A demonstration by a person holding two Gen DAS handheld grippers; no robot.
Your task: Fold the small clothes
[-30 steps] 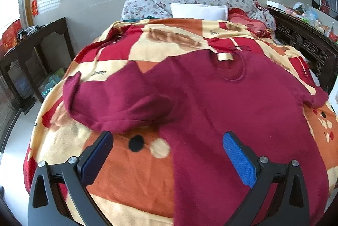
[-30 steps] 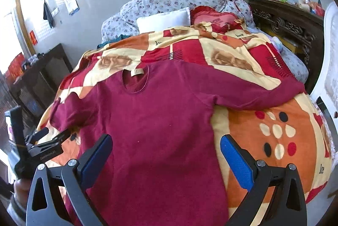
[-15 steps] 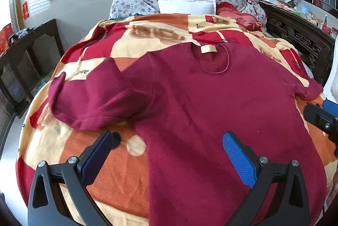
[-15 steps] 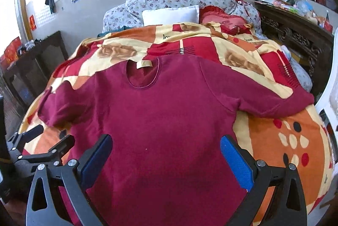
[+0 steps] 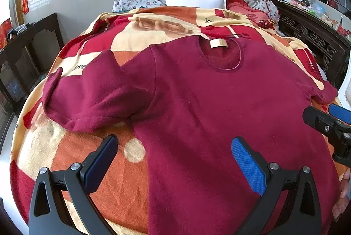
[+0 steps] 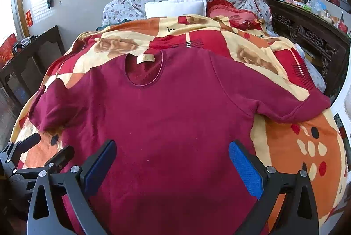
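Note:
A dark red long-sleeved top (image 5: pixel 219 103) (image 6: pixel 166 116) lies face up on the bed, collar with a cream label (image 5: pixel 219 43) at the far end. Its left sleeve (image 5: pixel 92 99) is bunched and doubled over; its right sleeve (image 6: pixel 291 103) stretches out to the right. My left gripper (image 5: pixel 174 157) hovers open above the top's lower left side. My right gripper (image 6: pixel 172 158) hovers open above the lower middle of the top. Neither holds anything. Each gripper shows at the edge of the other's view.
The top rests on a red, orange and cream patterned blanket (image 5: pixel 87 169) (image 6: pixel 307 147). Floral bedding and a white pillow (image 6: pixel 175 8) lie at the head. A dark carved wooden bed frame (image 6: pixel 311 42) runs along the right; a dark side table (image 5: pixel 28 42) stands left.
Both grippers have shifted along the foot of the bed, so the top now sits more centred in each view. The right gripper has come further into the left wrist view. The top has not moved.

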